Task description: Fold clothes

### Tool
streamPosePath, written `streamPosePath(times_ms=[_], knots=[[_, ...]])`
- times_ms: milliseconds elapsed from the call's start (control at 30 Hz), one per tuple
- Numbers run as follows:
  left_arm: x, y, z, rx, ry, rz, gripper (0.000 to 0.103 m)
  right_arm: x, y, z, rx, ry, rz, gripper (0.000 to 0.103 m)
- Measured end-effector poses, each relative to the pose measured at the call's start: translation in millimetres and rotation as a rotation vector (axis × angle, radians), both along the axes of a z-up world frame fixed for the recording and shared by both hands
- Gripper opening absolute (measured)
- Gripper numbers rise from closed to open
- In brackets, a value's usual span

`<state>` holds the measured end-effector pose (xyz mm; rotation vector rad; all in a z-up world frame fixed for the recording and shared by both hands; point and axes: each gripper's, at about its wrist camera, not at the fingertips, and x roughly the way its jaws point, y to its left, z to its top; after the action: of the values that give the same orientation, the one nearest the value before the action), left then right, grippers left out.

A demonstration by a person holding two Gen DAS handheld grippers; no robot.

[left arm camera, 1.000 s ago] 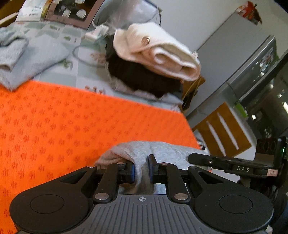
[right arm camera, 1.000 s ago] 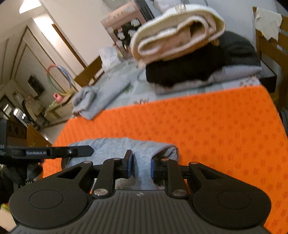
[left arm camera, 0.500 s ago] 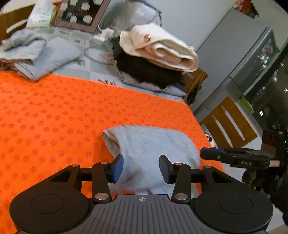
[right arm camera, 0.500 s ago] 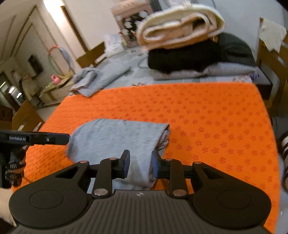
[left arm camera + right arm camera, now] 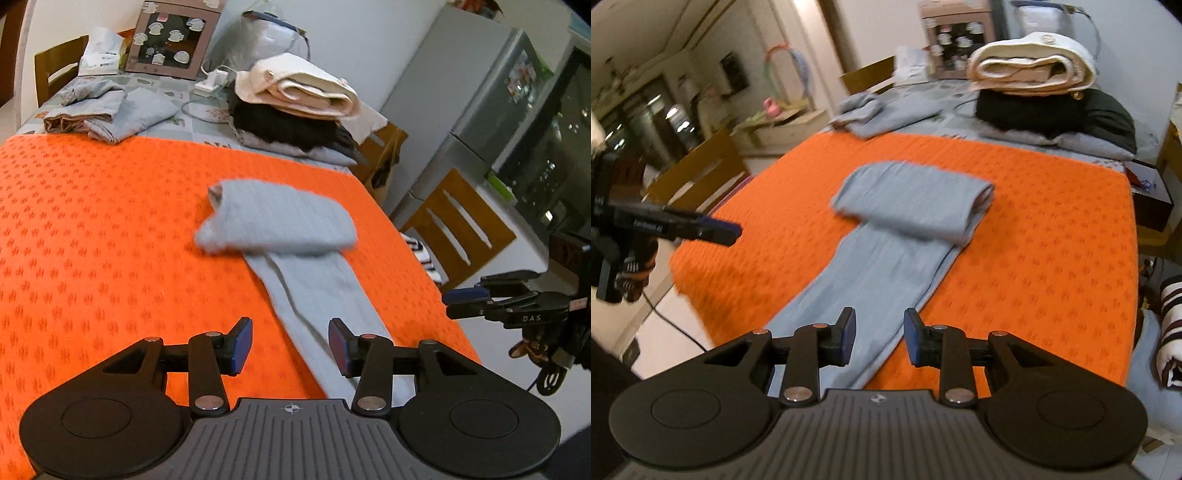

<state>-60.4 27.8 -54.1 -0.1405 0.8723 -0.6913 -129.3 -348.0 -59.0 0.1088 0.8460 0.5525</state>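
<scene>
A long grey garment point(image 5: 317, 291) point(image 5: 882, 266) lies on the orange cloth point(image 5: 92, 229) point(image 5: 1052, 240), its far end folded back into a thick pad point(image 5: 280, 221) point(image 5: 916, 199). My left gripper point(image 5: 291, 347) hovers over the near strip of it, jaws apart and empty. My right gripper point(image 5: 879, 336) hangs above the same strip from the other side, jaws also apart, nothing between the pads. The right gripper point(image 5: 476, 295) shows at the right edge of the left wrist view. At the left of the right wrist view, only one blue-tipped finger point(image 5: 716, 230) of the left gripper shows.
A stack of folded clothes, cream on black on grey point(image 5: 295, 107) point(image 5: 1041, 96), sits at the table's far end. A loose grey garment point(image 5: 110, 110) point(image 5: 879, 114) lies beside it. Wooden chairs point(image 5: 454, 225) point(image 5: 698, 181) stand at the table's sides; a fridge point(image 5: 480, 96) behind.
Both grippers let go of the folded grey end and opened. They pulled back toward the near edge and rose, leaving the fold lying on the garment.
</scene>
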Motion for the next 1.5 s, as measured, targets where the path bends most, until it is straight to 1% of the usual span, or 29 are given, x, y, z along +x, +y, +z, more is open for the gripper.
streamPosePath(times_ms=[100,233,300,400,600,700,800,867,1000,1133,1167,1200,1233,1267,1300,1333,1367,1433,1500], knots=[[-25.8,-2.6,-5.7,0.025,0.003,-0.009,0.05,-26.5,7.4,-5.5,-0.015,0.004,0.058,0.033],[-55.0,-6.2,-17.0,0.038,0.028,-0.017,0.05,-55.7,19.7,-16.5,-0.05,0.015,0.138,0.033],[-68.3,-8.5,-24.5,0.053,0.037,-0.026,0.05,-66.7,25.3,-24.2,-0.046,0.035,0.167,0.033],[-83.0,-14.2,-38.0,0.089,0.047,-0.035,0.05,-77.8,33.4,-37.1,-0.016,0.081,0.178,0.04],[-97.4,-22.7,-55.6,0.141,0.033,-0.029,0.049,-83.4,42.5,-62.5,0.037,0.161,0.104,0.042],[-99.3,-26.9,-59.8,0.17,0.017,-0.034,0.049,-83.1,47.9,-67.9,0.046,0.177,0.067,0.045],[-102.6,-32.5,-61.5,0.205,-0.012,-0.058,0.048,-82.6,52.9,-69.9,0.045,0.196,0.023,0.045],[-103.9,-37.2,-62.7,0.228,-0.036,-0.074,0.049,-86.5,54.6,-68.5,0.049,0.186,-0.007,0.045],[-103.0,-42.5,-65.5,0.262,-0.072,-0.075,0.047,-89.4,56.3,-61.7,0.035,0.13,-0.046,0.045],[-100.9,-42.9,-66.8,0.263,-0.073,-0.07,0.038,-80.5,57.1,-67.0,0.035,0.15,-0.067,0.045],[-100.0,-41.7,-67.2,0.254,-0.065,-0.063,0.037,-79.9,58.6,-67.7,0.035,0.145,-0.062,0.041],[-99.1,-40.5,-67.5,0.247,-0.059,-0.055,0.034,-79.5,60.5,-67.7,0.031,0.142,-0.052,0.033],[-98.5,-39.2,-67.5,0.242,-0.055,-0.048,0.03,-79.1,62.3,-67.6,0.028,0.14,-0.043,0.018],[-98.2,-37.9,-67.3,0.238,-0.052,-0.044,0.027,-78.6,63.2,-67.4,0.029,0.139,-0.036,0.009],[-97.9,-36.6,-67.2,0.234,-0.048,-0.04,0.02,-77.9,62.0,-66.6,0.038,0.142,-0.035,0.004],[-97.9,-35.4,-66.8,0.229,-0.045,-0.039,0.017,-77.3,60.7,-65.6,0.049,0.144,-0.035,0.001],[-98.3,-34.3,-66.4,0.222,-0.041,-0.041,0.011,-76.8,59.0,-63.4,0.067,0.144,-0.036,0.001],[-100.2,-31.6,-64.4,0.21,-0.038,-0.042,0.009,-76.5,56.0,-55.7,0.1,0.137,-0.036,0.001],[-102.7,-28.4,-62.6,0.197,-0.024,-0.036,0.009,-76.4,54.7,-46.5,0.123,0.126,-0.03,0.001]])
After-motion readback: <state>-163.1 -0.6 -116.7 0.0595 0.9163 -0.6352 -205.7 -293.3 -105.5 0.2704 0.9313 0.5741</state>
